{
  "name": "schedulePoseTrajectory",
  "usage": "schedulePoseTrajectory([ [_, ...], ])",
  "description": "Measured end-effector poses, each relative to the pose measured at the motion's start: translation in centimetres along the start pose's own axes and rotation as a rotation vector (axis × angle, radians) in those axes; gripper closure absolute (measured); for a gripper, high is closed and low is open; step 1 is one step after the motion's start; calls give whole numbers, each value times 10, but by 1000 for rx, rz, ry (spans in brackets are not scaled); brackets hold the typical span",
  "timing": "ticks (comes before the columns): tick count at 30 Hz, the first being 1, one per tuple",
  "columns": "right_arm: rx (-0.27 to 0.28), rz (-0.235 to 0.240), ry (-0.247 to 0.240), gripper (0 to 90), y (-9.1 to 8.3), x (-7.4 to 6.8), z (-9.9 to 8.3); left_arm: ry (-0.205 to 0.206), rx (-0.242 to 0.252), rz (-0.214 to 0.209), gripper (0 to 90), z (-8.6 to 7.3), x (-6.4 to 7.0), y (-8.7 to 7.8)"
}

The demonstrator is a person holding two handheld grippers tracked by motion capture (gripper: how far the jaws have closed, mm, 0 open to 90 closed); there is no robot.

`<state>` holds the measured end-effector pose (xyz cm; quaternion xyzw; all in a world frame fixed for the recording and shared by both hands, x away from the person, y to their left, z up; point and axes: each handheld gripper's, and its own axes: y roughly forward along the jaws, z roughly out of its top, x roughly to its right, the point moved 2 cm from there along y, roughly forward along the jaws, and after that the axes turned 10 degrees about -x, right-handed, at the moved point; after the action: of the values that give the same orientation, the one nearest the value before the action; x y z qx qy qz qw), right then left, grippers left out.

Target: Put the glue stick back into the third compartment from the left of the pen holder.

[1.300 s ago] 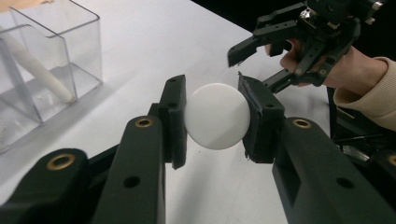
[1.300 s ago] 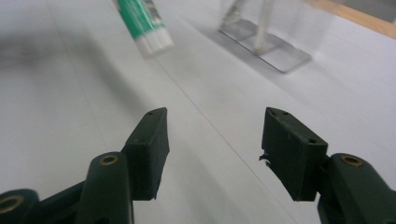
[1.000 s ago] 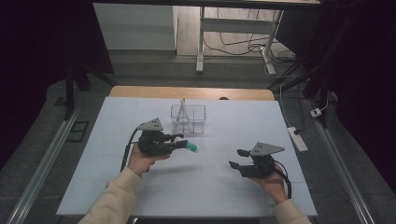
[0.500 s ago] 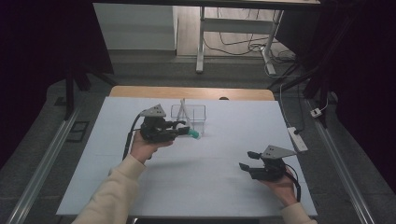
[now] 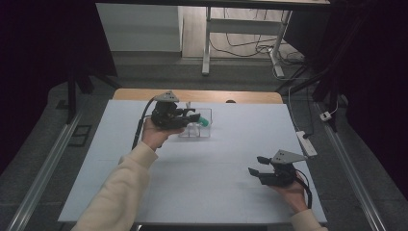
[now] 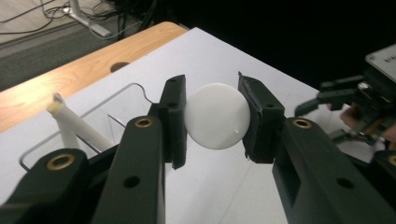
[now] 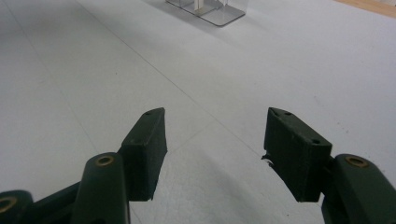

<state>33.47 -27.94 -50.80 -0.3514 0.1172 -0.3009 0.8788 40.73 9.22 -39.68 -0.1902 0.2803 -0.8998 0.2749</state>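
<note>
My left gripper (image 5: 195,118) is shut on a small round object (image 6: 217,116), white-faced in the left gripper view and teal (image 5: 205,122) in the high view. It hangs just over a clear plastic organiser (image 5: 196,130) with compartments at the table's far middle. A white stick (image 6: 74,123) leans inside the organiser (image 6: 100,116). My right gripper (image 5: 255,166) stands open near the front right of the table with nothing between its jaws (image 7: 215,144). The right gripper (image 6: 355,100) also appears far off in the left gripper view.
The white table top (image 5: 216,163) ends at a wooden strip (image 5: 250,96) along its far edge. A power strip (image 5: 306,142) lies at the right edge. Beyond the table are desk legs and cables on the floor.
My left gripper has carried the teal object away from the person, up to the clear organiser. My right gripper has drawn back toward the front right corner, still open.
</note>
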Motion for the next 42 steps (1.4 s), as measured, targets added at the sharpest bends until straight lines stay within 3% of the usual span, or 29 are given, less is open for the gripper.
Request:
schedulePoseTrajectory([
  [14,-25,2,0,377,3,1,-2,-31,-110,113,646,24,-30,37],
  [19,-34,4,-2,376,4,1,-3,-44,-143,126,645,24,-37,50],
  [24,-33,5,0,375,4,2,-4,-30,-143,139,639,22,-37,58],
  [26,-35,5,0,376,5,1,-4,-34,-118,126,583,21,-37,60],
  [28,-40,4,-3,375,6,1,-4,-39,-93,105,491,21,-36,59],
  [32,-34,0,-1,373,5,2,-4,-4,-75,99,432,16,-29,53],
  [42,-33,-10,6,373,3,5,-6,26,-61,91,412,-23,-18,21],
])
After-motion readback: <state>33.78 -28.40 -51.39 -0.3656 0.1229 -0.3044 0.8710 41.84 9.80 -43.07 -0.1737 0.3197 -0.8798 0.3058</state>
